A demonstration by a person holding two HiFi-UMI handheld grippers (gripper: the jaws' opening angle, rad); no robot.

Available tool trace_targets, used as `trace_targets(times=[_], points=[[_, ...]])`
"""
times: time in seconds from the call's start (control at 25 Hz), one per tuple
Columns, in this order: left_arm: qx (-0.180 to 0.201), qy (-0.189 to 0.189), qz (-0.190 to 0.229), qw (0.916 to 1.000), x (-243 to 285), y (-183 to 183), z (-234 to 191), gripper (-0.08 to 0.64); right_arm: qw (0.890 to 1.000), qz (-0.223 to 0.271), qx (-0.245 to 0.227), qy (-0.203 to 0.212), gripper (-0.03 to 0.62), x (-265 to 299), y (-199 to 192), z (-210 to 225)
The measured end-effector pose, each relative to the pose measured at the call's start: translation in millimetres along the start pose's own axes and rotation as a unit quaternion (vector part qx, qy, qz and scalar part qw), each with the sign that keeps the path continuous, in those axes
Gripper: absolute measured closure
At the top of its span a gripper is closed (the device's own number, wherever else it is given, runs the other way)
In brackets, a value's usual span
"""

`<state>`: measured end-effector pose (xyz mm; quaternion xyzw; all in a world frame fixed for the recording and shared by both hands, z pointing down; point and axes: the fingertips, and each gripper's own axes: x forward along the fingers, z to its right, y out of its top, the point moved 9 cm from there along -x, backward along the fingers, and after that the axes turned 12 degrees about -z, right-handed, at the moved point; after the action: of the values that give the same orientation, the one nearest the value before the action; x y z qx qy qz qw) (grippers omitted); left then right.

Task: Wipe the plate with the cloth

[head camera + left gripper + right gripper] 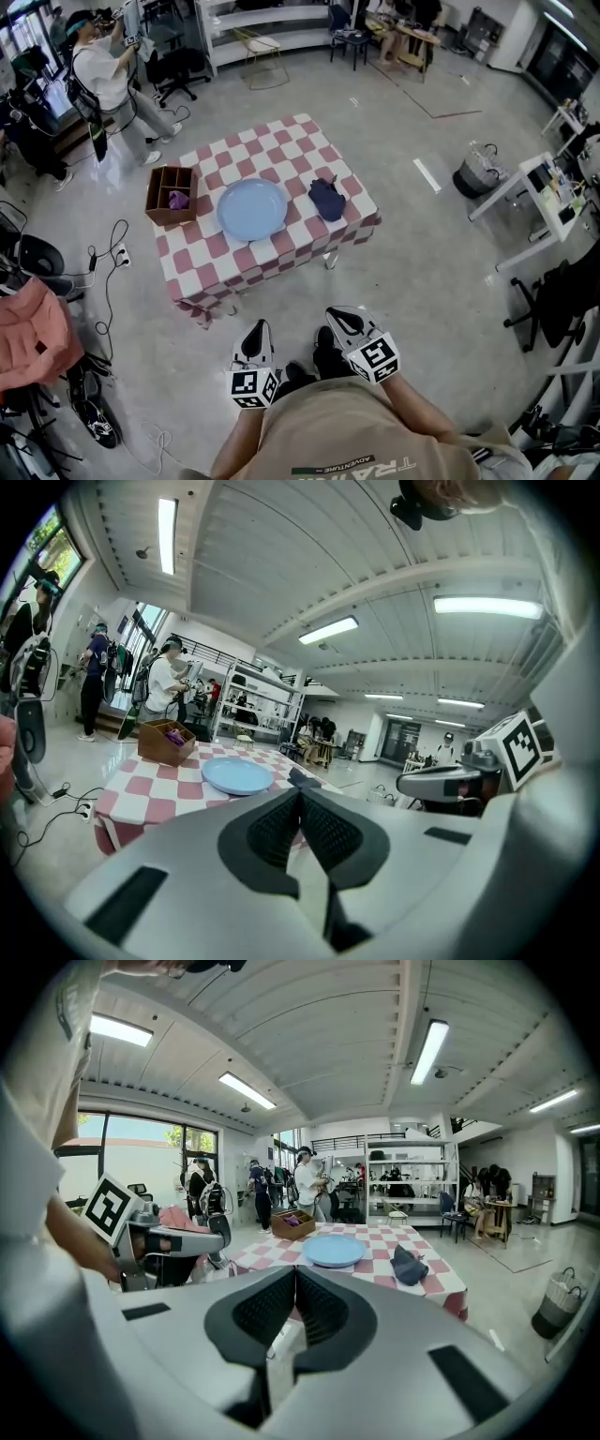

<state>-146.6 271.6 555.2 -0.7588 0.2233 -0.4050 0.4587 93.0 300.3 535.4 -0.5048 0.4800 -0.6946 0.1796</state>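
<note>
Well beyond right claw [342, 321]: cloth [327, 200]

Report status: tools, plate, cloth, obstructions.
Left tool, right tool shut, empty, short of checkered table. Blue plate bare; dark cloth right of it, untouched. Wooden box left of plate, apart.

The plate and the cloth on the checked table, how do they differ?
The plate is light blue, the cloth dark navy. The plate is round and flat, the cloth crumpled in a heap. The plate looks wider than the cloth. Both rest on the checked table, apart.
</note>
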Motion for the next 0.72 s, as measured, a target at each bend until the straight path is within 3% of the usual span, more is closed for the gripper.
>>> trace_targets(times=[0.32, 0.72], points=[[-0.001, 0.018, -0.003, 0.9998, 33.1, 22.5, 4.5, 0.545, 0.999, 0.013, -0.015, 0.035, 0.575, 29.1, 16.9, 35.8], [0.01, 0.069, 0.032, 0.9971, 86.7, 66.2, 14.9, 0.545, 0.995, 0.029, -0.048, 0.088, 0.575, 69.9, 46.7, 101.2]])
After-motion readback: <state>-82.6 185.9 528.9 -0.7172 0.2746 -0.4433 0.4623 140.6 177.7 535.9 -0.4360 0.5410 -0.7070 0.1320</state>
